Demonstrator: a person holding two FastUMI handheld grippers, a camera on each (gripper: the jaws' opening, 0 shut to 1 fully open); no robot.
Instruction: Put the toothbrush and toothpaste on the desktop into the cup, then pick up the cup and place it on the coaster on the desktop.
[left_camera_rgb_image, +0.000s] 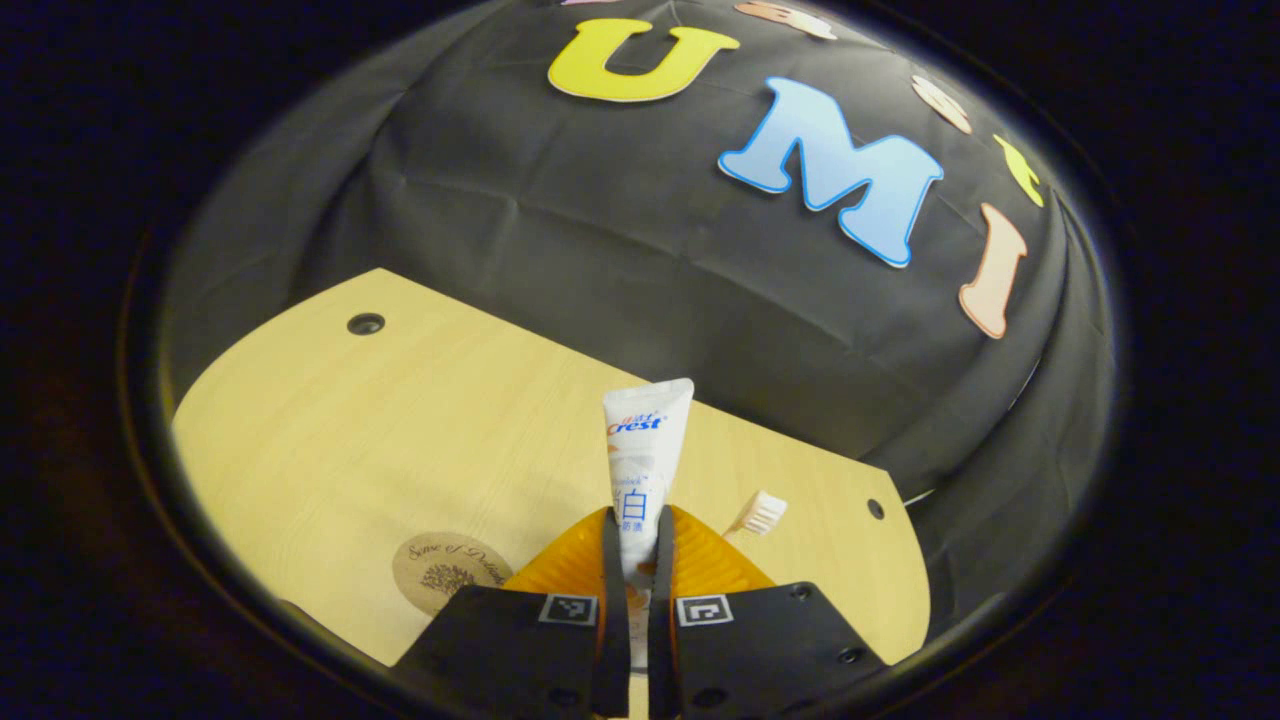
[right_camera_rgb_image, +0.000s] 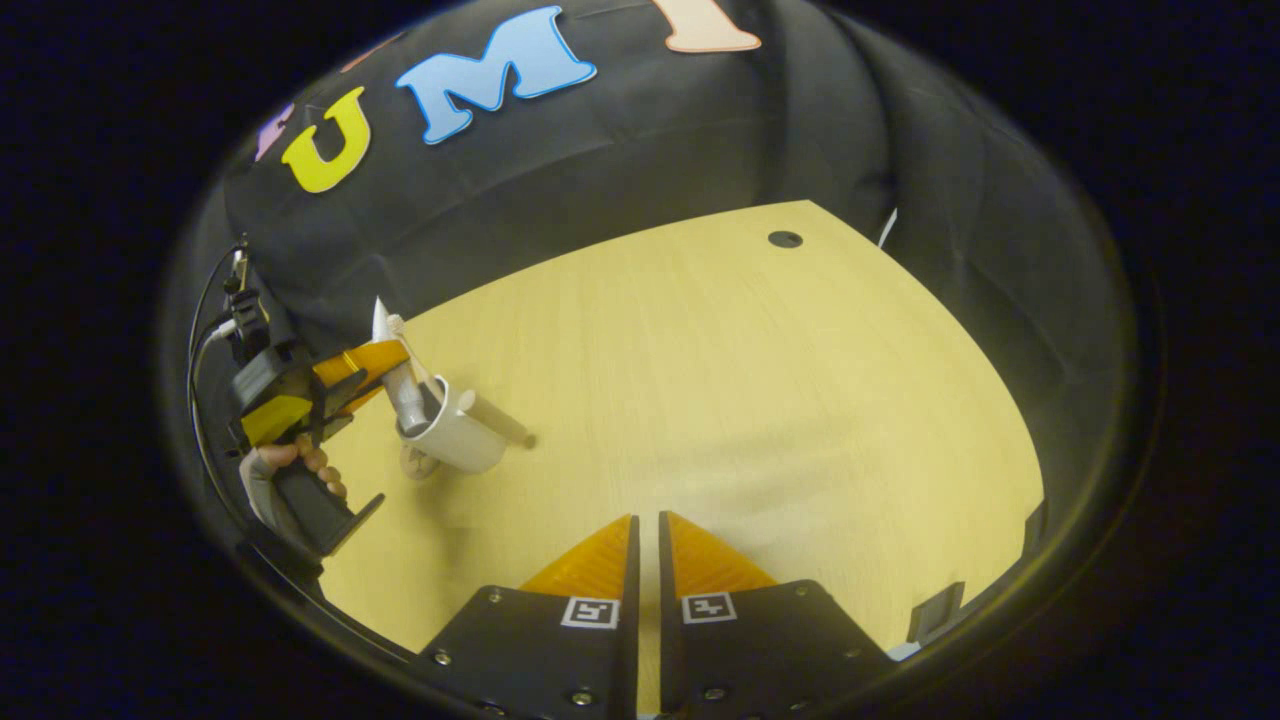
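The wooden desktop (right_camera_rgb_image: 760, 400) fills mid-frame. At left, the white cup (right_camera_rgb_image: 458, 435) holds the toothbrush (right_camera_rgb_image: 400, 335). The left gripper (left_camera_rgb_image: 638, 540) pinches the "Crest" toothpaste (left_camera_rgb_image: 645, 450) upright at centre; round coaster (left_camera_rgb_image: 445, 570) lower left. The right gripper (right_camera_rgb_image: 646, 545) hangs nearly closed, empty.

toothpaste (left_camera_rgb_image: 645, 455): lower end hidden between the left gripper's fingers (left_camera_rgb_image: 565, 565) in the left gripper view.
toothbrush (left_camera_rgb_image: 760, 513): bristle head alone clears the fingers; handle hidden behind them.
coaster (left_camera_rgb_image: 447, 570): near edge covered by the gripper body.
cup (right_camera_rgb_image: 455, 430): small and far off in the right gripper view; what lies under its base looks like the coaster, perhaps.
hand (right_camera_rgb_image: 290, 470): partly cut by the view's rim.
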